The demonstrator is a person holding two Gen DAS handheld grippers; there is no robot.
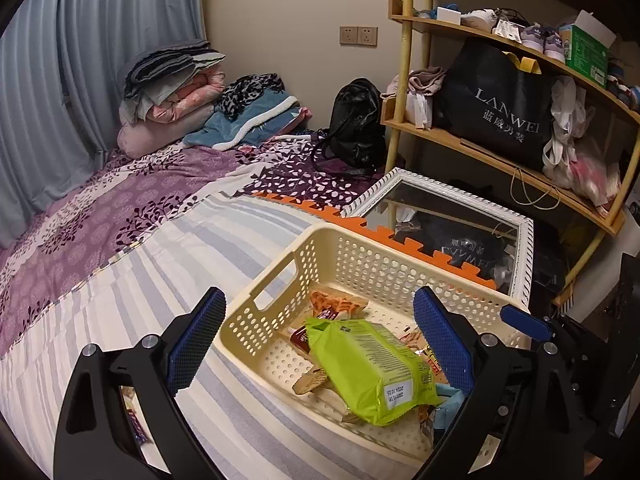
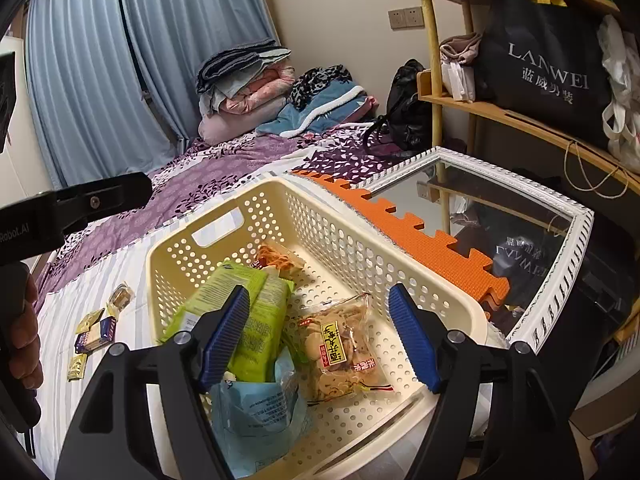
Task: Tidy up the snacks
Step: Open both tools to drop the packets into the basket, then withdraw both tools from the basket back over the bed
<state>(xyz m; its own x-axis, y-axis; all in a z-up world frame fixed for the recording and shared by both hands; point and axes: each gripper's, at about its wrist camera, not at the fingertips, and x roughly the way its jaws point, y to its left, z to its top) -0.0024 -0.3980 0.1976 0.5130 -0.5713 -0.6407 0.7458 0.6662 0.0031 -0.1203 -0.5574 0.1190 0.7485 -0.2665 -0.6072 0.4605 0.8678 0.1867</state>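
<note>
Basket: we had the cream basket [image 2: 400, 264] on the striped bedsheet [image 1: 140, 280], with an orange mat [image 2: 416, 236] and a mirror [image 2: 576, 224] just beyond its far right side.
Contents: a green pack [image 1: 372, 368] lay tilted on top of the pile; a cracker bag [image 2: 340, 344], a blue pouch [image 2: 256, 408] and a noodle pack [image 2: 280, 258] sat in there too.
Left gripper [image 1: 320, 344]: we had its jaws spread wide over the basket, pinching nothing; the green pack lay loose beneath them.
Right gripper [image 2: 318, 340]: jaws part open above the cracker bag, no pad touching it as far as we could tell.
Loose snacks: small packets [image 2: 94, 334] lay on the sheet left of the basket, well apart from it.
Step, as we judged it: the pack dropped in, fetch the packets next.
Doing it well: we thought it best to lift clear of the rim first, then come down on one small packet at a time and pinch across its narrow side.
Risk: thin packets could slip, or the sheet could bunch between the pads.
</note>
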